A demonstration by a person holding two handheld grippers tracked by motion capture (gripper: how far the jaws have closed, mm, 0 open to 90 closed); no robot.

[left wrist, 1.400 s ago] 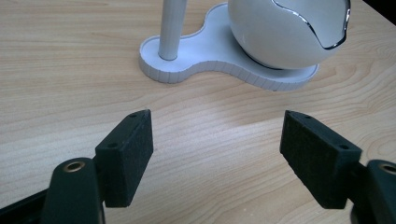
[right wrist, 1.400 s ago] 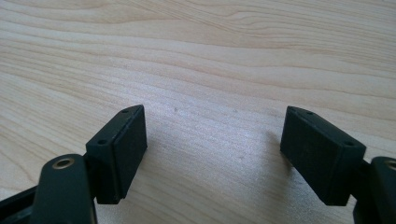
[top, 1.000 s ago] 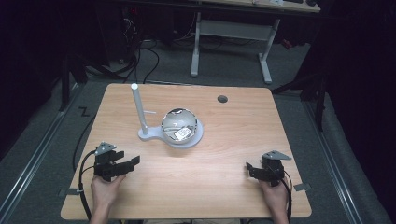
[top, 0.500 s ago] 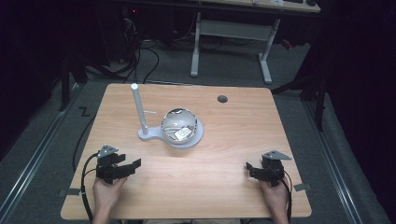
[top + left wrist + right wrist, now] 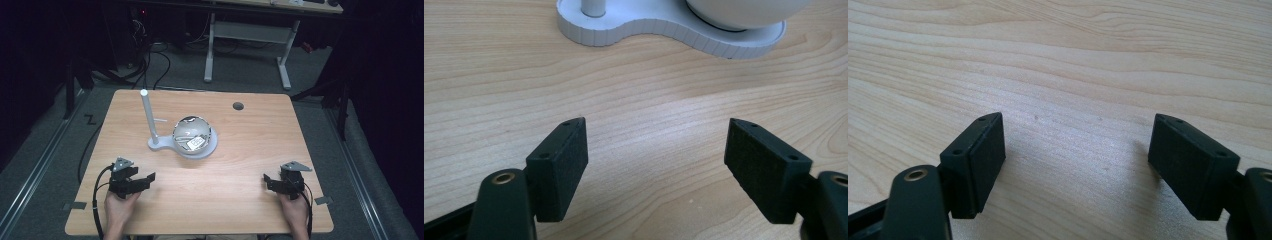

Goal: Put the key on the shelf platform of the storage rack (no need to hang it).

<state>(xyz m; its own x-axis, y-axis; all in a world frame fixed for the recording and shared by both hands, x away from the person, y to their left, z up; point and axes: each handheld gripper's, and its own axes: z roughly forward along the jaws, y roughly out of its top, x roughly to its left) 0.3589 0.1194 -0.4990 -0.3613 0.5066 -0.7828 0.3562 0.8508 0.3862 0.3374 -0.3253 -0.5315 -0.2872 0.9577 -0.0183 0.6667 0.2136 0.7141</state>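
High view: the white stand (image 5: 182,145) sits on the wooden worktop (image 5: 240,150) just left of centre, at about 11 o'clock from the worktop's middle. Its flat base carries a thin upright post (image 5: 148,116) at its 9 o'clock end and a glossy sphere (image 5: 192,135) at its 3 o'clock end.

The left tongs (image 5: 142,180) lie near the worktop's 7 o'clock corner, well apart from the stand, which is at about 1 o'clock from them. The right tongs (image 5: 270,181) lie near the 5 o'clock corner, with the stand at about 10 o'clock from them and well apart.

Left gripper view: the left tongs (image 5: 656,165) are released, jaws wide apart with bare worktop between them; the stand's base (image 5: 664,27) lies at 12 o'clock ahead.

Right gripper view: the right tongs (image 5: 1075,165) are released, jaws wide apart over bare worktop.
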